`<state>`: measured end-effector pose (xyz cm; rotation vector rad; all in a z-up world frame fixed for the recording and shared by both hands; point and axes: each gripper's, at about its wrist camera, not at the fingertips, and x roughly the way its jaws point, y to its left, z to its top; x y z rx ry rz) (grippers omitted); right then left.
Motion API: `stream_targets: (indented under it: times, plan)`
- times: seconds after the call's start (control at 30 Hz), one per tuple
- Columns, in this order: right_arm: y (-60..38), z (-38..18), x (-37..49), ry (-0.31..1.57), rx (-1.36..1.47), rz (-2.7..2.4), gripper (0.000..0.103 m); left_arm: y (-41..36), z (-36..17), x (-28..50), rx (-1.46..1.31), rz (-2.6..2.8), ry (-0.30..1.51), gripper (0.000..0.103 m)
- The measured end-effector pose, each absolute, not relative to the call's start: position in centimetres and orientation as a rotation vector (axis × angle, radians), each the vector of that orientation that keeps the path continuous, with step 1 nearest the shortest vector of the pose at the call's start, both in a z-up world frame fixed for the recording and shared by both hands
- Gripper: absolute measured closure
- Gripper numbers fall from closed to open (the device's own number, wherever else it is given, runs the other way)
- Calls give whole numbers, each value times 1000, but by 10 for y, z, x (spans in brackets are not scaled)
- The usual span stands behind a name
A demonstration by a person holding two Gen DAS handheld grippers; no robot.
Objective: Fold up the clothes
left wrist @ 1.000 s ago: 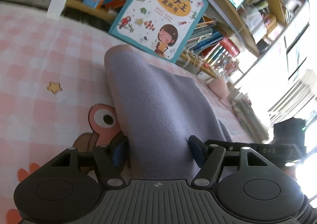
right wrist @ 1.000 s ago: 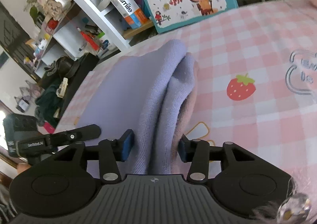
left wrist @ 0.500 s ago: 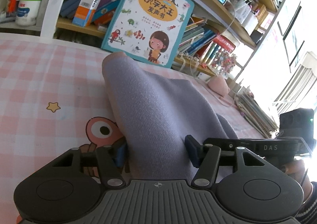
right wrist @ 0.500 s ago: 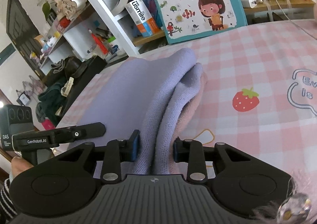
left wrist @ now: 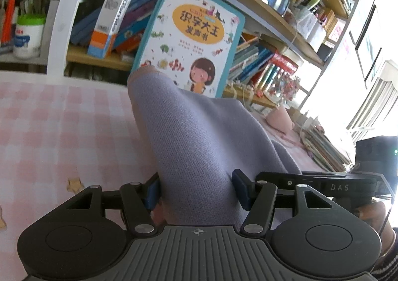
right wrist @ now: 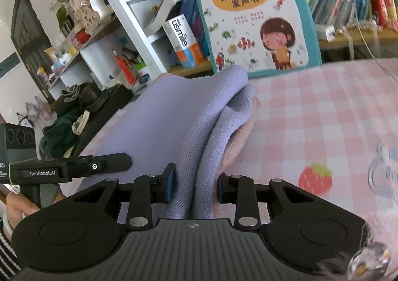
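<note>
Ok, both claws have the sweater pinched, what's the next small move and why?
Probably carry both claws forward together toward the book and lay the lifted edge down. The left claw and right claw each hold a raised fold of the sweater, with its far end on the sheet.

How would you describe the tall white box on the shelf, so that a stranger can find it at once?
Start at the big children's book with the cartoon girl, leaning against the bookshelf behind the pink checked tablecloth. Just left of it, the usmile box stands tilted on the wooden shelf. Unlike the dark blue books behind it, it is white with an orange and blue bottom.
</note>
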<state>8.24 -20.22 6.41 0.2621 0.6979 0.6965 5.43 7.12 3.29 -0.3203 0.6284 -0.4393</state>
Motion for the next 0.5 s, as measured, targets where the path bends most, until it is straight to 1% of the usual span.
stream_targets:
  times: [0.17, 0.5]
  plan:
    - [-188, 69, 109, 671, 242, 689, 74, 81, 35, 79, -324, -420, 619, 44]
    - [-156, 59, 160, 666, 180, 668, 76, 104, 18, 124, -341, -377, 614, 44]
